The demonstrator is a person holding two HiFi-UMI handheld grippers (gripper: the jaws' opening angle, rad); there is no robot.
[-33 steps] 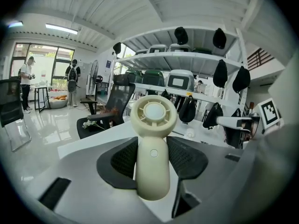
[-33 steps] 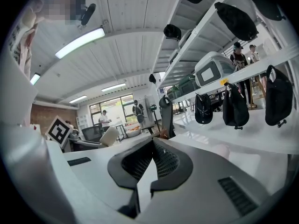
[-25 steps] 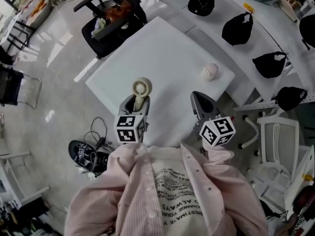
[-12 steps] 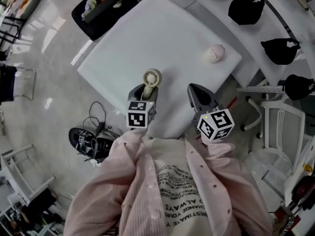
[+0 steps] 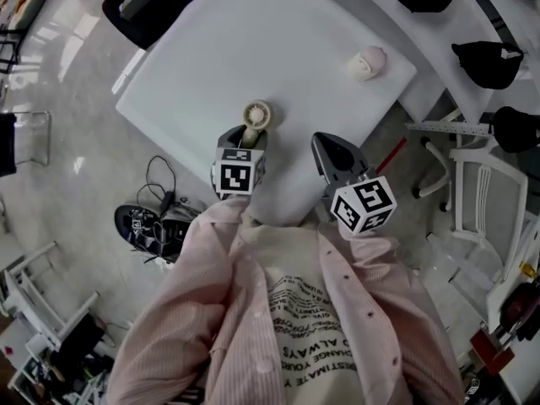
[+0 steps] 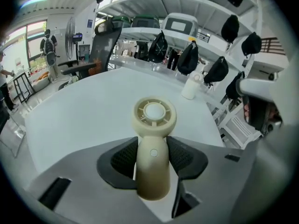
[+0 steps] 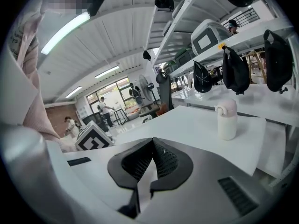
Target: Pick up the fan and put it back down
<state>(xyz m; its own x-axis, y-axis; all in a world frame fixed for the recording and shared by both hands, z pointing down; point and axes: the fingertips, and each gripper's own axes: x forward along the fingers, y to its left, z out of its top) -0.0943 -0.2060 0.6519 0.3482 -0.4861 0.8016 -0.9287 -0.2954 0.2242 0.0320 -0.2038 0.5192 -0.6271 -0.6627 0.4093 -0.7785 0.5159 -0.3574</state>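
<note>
A cream hand-held fan with a round head hangs over the near part of the white table. My left gripper is shut on its handle. In the left gripper view the fan sticks out forward, and the handle is pinched between the dark pads of the left gripper. Whether the fan touches the tabletop I cannot tell. To the right, my right gripper hovers at the table's near edge. In its own view the right gripper is shut with nothing in it.
A small pink-and-white bottle stands on the table's far right; it also shows in the right gripper view. Black caps lie on the shelf at right. A black office chair stands beyond the table, a white chair at right, cables on the floor at left.
My left gripper has come down toward the table with the fan still in it. The right gripper has sunk a little too, still shut.
</note>
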